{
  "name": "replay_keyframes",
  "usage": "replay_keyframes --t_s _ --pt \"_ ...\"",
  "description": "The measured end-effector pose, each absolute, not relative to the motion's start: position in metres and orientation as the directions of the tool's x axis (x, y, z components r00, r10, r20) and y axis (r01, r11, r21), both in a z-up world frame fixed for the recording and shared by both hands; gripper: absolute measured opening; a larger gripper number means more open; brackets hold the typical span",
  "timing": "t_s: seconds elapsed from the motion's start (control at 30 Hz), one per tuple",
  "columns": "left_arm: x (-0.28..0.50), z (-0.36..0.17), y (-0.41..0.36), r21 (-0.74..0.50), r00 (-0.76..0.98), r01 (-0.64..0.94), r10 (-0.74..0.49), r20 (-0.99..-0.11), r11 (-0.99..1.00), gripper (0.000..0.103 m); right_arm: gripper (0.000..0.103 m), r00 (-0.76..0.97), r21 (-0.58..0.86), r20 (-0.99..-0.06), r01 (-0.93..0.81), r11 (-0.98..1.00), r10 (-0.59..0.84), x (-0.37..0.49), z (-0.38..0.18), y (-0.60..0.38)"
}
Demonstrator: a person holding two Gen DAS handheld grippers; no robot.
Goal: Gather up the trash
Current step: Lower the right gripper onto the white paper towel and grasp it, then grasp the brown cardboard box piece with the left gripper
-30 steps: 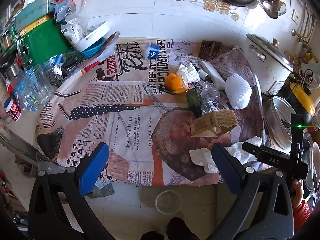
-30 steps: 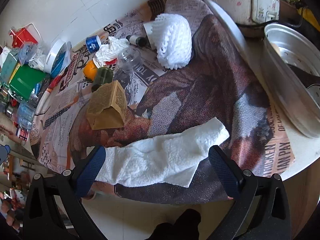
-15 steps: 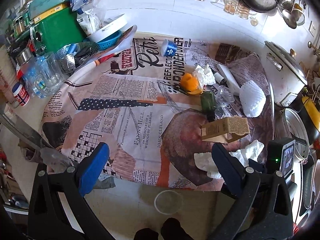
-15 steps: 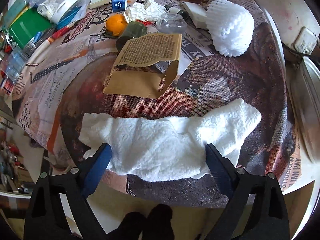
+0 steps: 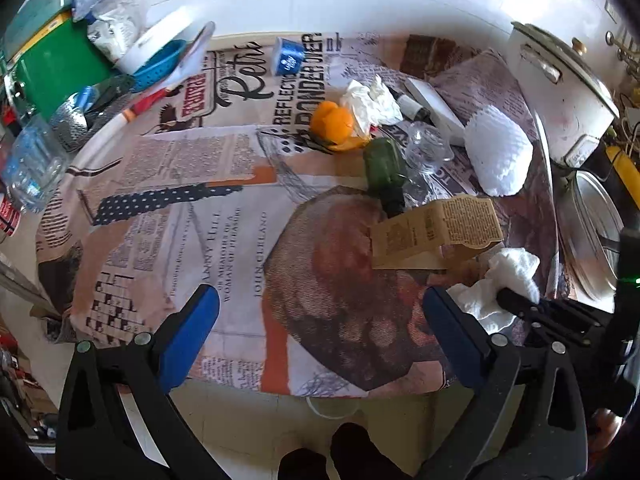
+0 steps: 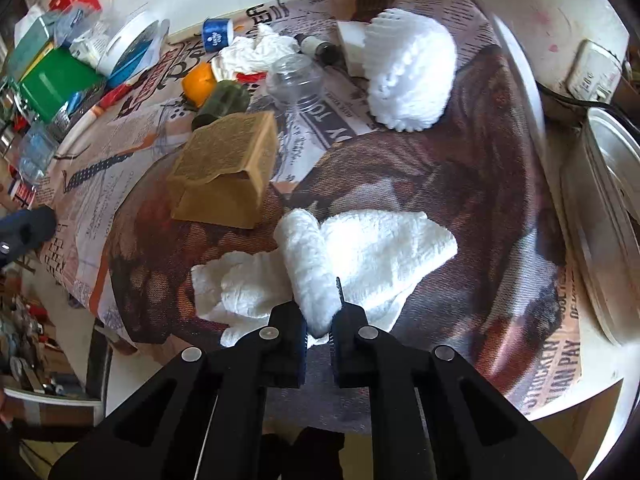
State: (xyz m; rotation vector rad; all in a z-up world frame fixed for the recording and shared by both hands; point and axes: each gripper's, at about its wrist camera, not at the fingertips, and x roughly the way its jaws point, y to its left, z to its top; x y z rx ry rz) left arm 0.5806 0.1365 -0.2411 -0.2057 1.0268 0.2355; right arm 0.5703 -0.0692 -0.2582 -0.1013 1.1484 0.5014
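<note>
My right gripper is shut on a bunched fold of the white paper towel, which lies near the front edge of the round table. The towel also shows in the left wrist view, with the right gripper's black body beside it. My left gripper is open and empty above the front of the table. Other trash lies further in: a brown cardboard box, a crumpled tissue, an orange peel, a green bottle, a clear plastic cup and white foam netting.
The table wears a newspaper-print cloth. A rice cooker and a metal pot stand at the right. A green box, glass jars and a blue strainer crowd the far left. A clear cup lies on the floor.
My right gripper has closed from wide open onto the paper towel, bunching it into a fold. My left gripper has moved in closer over the table, still open.
</note>
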Motion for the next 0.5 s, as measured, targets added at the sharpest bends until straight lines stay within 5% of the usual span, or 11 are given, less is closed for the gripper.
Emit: replay_keyframes --t_s 0.5 --pt "0.643 -0.293 0.096 -0.041 0.484 -0.255 0.091 -0.871 0.966 0.050 0.008 0.358 0.243 -0.859 -0.343 0.907 0.365 0.582 -0.233 -0.136"
